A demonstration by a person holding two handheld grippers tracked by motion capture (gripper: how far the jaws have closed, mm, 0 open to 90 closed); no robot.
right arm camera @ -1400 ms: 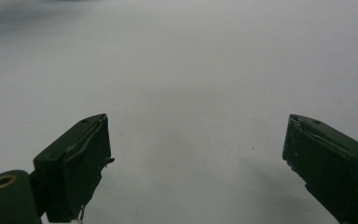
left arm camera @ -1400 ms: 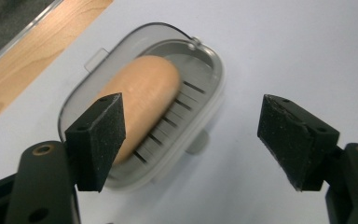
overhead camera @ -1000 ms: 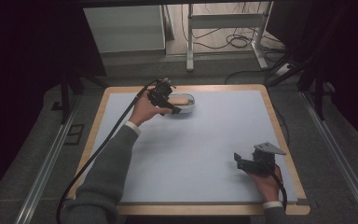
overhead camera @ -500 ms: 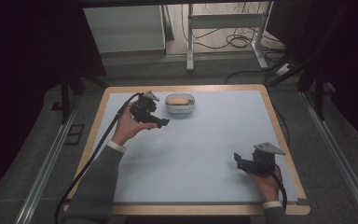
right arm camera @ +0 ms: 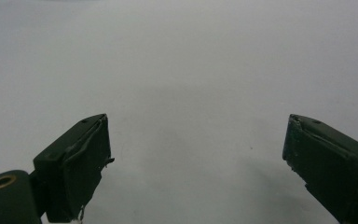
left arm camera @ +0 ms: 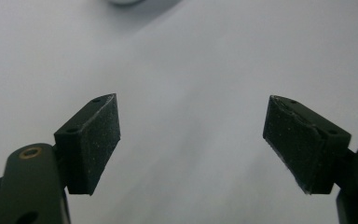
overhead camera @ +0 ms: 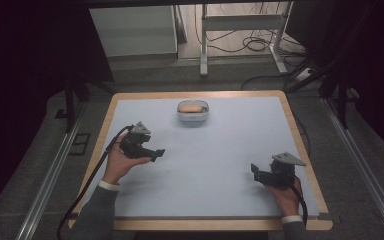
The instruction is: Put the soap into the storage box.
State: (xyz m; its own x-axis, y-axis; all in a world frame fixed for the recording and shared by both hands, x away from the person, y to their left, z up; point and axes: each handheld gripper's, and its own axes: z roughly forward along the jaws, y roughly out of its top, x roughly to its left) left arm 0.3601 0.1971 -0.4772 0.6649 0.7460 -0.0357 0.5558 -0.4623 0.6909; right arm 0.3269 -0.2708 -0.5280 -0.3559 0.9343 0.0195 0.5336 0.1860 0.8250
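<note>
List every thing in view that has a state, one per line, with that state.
Left gripper: open, empty, held above the mat.
Right gripper: open, empty, low over the mat near the table's right edge.
Bowl: upright at the far middle of the mat, apart from both grippers, with a pale orange item inside.
Mat: flat on the table.

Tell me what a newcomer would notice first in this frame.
A small white bowl holding something tan sits alone near the far edge of the pale blue table. The left gripper is held at the table's left side and the right gripper near its front right corner. Both sets of jaws are spread wide, with nothing between them.
</note>
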